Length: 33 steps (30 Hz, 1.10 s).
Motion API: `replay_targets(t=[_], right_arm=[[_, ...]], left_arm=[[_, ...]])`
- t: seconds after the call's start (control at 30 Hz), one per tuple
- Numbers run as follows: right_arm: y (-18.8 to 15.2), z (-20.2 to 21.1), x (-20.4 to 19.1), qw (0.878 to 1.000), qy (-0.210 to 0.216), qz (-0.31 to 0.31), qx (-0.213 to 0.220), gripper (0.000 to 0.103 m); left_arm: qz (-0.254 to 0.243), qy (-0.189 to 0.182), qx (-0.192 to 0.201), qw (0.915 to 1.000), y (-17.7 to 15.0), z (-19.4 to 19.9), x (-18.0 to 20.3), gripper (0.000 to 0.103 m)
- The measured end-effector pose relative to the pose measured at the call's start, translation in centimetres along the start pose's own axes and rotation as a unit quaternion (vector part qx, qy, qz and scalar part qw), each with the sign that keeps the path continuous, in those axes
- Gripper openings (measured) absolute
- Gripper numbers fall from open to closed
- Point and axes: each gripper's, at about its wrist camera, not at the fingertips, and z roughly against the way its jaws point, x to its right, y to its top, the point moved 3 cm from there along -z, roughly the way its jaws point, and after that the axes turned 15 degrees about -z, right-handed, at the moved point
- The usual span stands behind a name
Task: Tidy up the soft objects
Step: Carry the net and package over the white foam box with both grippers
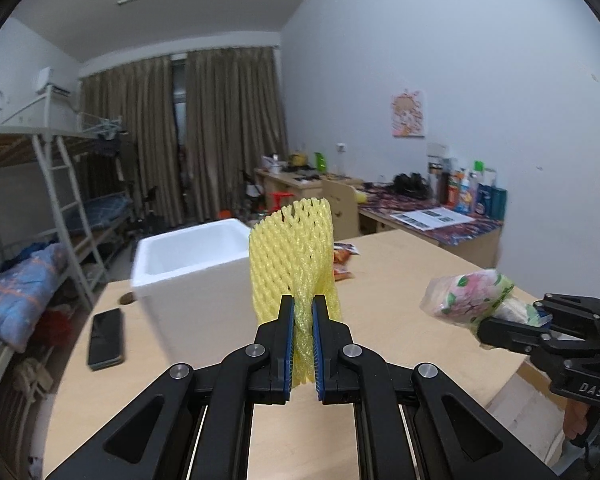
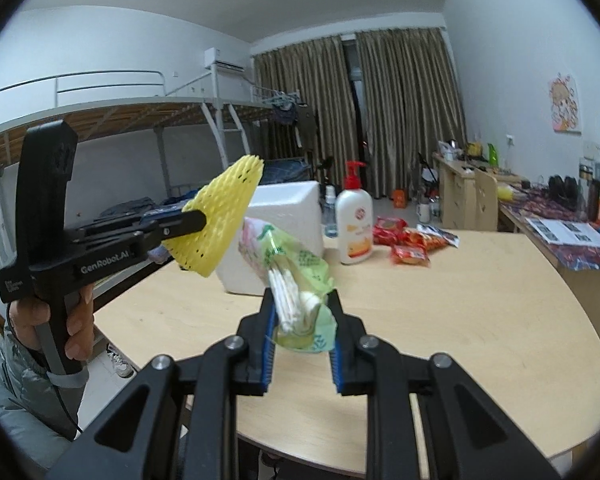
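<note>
Both soft things are lifted but not yet stowed: the left gripper [image 1: 303,300] pinches the yellow foam net [image 1: 290,256], the right gripper [image 2: 302,300] clamps the tissue pack [image 2: 288,268], with the white foam box [image 1: 192,256] at ten o'clock apparently empty.

This is a shared dorm bedroom. Metal bunk beds [image 2: 100,116] with ladders stand along one wall, brown curtains [image 1: 204,132] cover the far window, and an air conditioner [image 2: 224,60] hangs high beside them. Cluttered desks [image 1: 432,220] line the opposite wall under a cartoon poster [image 1: 408,113].
</note>
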Motion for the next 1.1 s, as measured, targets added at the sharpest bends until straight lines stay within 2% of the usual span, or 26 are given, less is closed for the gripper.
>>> replay_targets(t=[0.43, 1.1], right_arm=[[1.9, -1.5, -4.2, 0.997, 0.063, 0.036, 0.011, 0.026], [3.7, -5.6, -6.3, 0.995, 0.086, 0.043, -0.004, 0.026]], left_arm=[[0.027, 0.059, 0.001, 0.9979, -1.1, 3.0, -3.5, 0.009], [0.072, 0.093, 0.011, 0.9930, -1.2, 3.6, -8.5, 0.009]])
